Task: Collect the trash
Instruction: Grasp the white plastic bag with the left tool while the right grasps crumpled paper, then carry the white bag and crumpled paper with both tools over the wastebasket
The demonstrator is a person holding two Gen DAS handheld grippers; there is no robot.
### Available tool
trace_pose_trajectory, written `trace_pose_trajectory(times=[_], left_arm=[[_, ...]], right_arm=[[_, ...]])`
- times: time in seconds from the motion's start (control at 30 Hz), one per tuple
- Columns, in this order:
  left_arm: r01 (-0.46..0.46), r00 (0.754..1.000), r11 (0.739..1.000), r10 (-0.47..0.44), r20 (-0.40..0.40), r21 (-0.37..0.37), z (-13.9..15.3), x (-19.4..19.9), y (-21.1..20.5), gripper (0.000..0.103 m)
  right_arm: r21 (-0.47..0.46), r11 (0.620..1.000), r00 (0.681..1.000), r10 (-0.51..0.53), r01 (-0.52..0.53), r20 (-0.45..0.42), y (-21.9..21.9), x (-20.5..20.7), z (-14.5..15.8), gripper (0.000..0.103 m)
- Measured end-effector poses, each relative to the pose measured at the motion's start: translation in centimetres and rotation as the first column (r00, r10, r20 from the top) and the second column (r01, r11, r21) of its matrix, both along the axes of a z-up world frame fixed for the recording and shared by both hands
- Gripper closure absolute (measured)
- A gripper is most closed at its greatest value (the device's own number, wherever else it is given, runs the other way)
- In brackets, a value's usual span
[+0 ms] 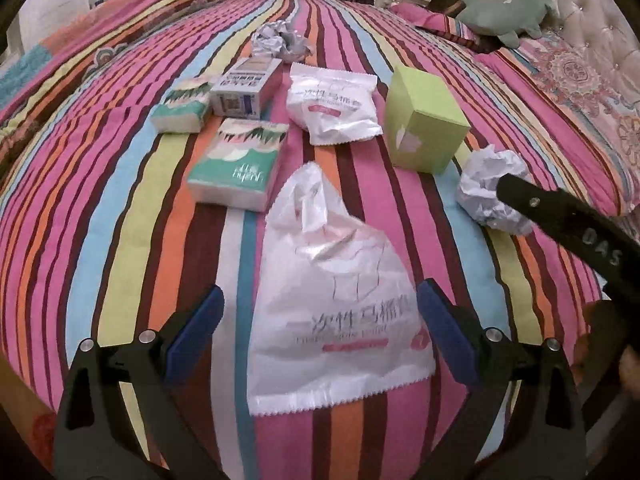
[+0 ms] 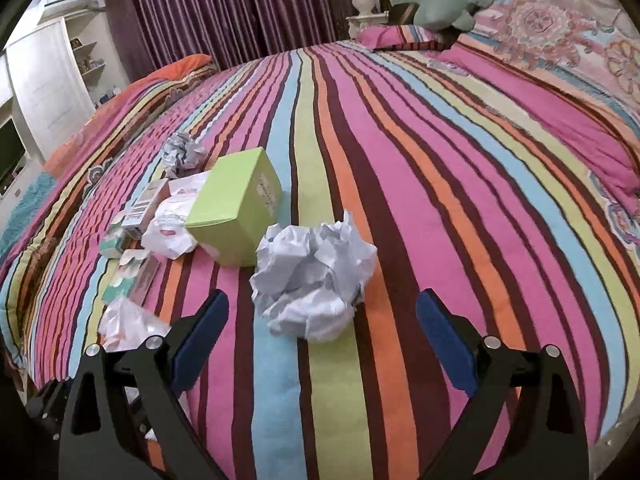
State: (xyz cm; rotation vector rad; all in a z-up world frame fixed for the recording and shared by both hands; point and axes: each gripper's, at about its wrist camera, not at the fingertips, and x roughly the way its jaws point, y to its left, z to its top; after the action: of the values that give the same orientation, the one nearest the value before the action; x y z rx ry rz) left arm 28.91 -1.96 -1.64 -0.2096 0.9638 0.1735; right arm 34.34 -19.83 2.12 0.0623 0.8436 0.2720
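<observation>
Here, on my left feed, the nearest piece of trash is a flat white plastic bag with grey print, a red bar and a zigzag bottom edge, its crumpled handles bunched at the far end; its long axis runs away from me, along the stripes of the bed cover, with the zigzag edge towards the near edge of the bed; it lies between the blue pads of my left gripper, whose jaws stand wide apart and press on nothing. On my right feed a crumpled ball of white paper sits just beyond the right gripper, also spread wide with nothing held; the ball has no clear long axis. Just beside the ball, towards the middle of the bed, stands a green box; past it lie a second white wrapper, two green tissue packs, a small grey carton and another paper ball. The cover is striped pink, orange, blue, yellow and brown; a green plush toy rests by the tufted headboard; purple curtains and white shelves stand beyond the far edge.
</observation>
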Motion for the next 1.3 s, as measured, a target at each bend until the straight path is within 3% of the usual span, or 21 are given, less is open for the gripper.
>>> trace_pose_trajectory(times=[0.23,0.4,0.47,0.53,0.6,0.97,1.3], left_arm=[[-0.04,0.999,0.999,0.041,-0.034,0.021,-1.1,1.4,-0.3,0.009],[-0.031,0.999,0.997,0.033,-0.027,0.077,-1.4,1.9,-0.9,0.009],[-0.005,0.999,0.994,0.009,-0.033,0.113,-1.7,2.0,-1.2,0.012],[0.013,1.0,0.992,-0.011,-0.02,0.129,-1.6,1.7,-1.4,0.019],[0.024,1.0,0.991,-0.023,-0.01,0.133,-1.2,1.4,-1.3,0.03],[0.049,0.998,0.994,-0.051,0.022,0.099,0.9,-1.0,0.2,0.032],[0.115,0.992,0.988,-0.12,0.047,0.099,2.9,-6.7,1.5,0.032]], right_arm=[[0.011,1.0,0.999,0.0,0.0,-0.048,0.4,2.1,-1.5,0.013],[-0.025,1.0,0.999,0.01,-0.011,-0.044,1.2,2.4,-1.9,0.014],[-0.001,1.0,0.998,0.031,-0.031,-0.058,1.2,2.4,-2.0,0.024],[0.022,0.998,0.996,0.055,-0.054,-0.073,1.4,2.6,-1.9,0.042],[-0.014,0.998,0.997,0.06,-0.061,-0.054,1.8,1.9,-1.4,0.046],[0.024,0.999,0.999,0.043,-0.042,-0.033,0.3,-2.6,1.2,0.047],[0.09,0.996,0.997,-0.016,0.023,-0.079,-1.5,-8.3,1.6,0.047]])
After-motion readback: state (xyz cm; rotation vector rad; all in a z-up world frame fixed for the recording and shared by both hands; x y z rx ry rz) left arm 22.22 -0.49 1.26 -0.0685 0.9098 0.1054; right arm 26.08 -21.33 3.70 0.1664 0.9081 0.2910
